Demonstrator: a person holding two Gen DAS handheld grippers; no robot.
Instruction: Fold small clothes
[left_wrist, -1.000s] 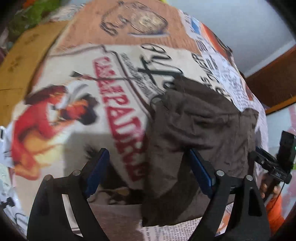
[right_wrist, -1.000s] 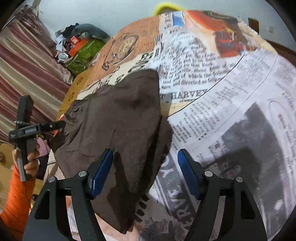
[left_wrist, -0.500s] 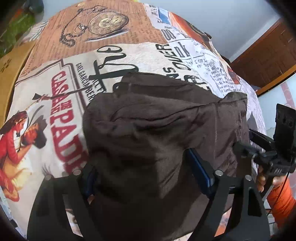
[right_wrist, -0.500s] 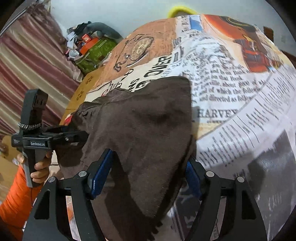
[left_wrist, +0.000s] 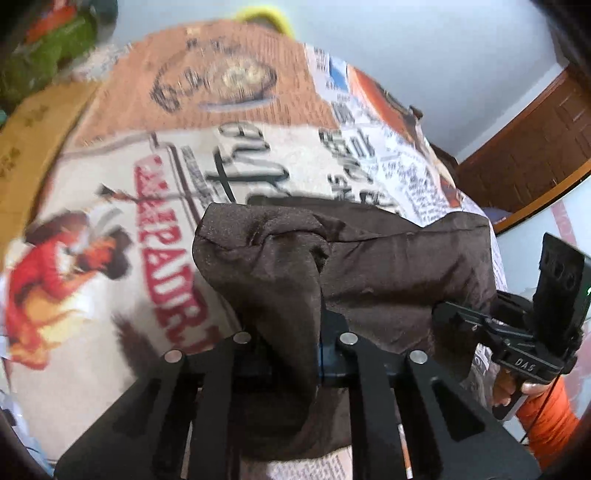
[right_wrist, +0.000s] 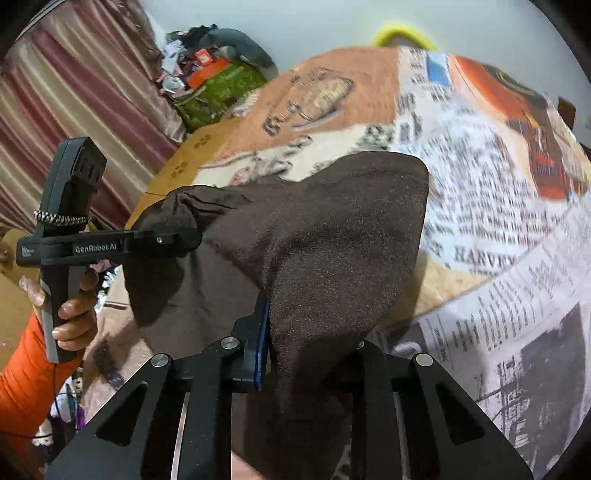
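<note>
While the left tool (left_wrist: 295, 354) is clamped on a bunched corner of the brown cloth (left_wrist: 369, 266), the fabric stretches rightward, lifted above the printed bedspread (left_wrist: 177, 177). Right tool (right_wrist: 280, 354) pinched shut on the opposite edge; cloth (right_wrist: 314, 240) drapes over its fingers. Curtain (right_wrist: 74, 103) and clutter pile (right_wrist: 218, 81) far left of the right view.

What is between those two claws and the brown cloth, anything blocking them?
Nothing visible. The left gripper and the right gripper are both shut on the brown cloth, each pinching a bunch of it above the printed bedsheet.
</note>
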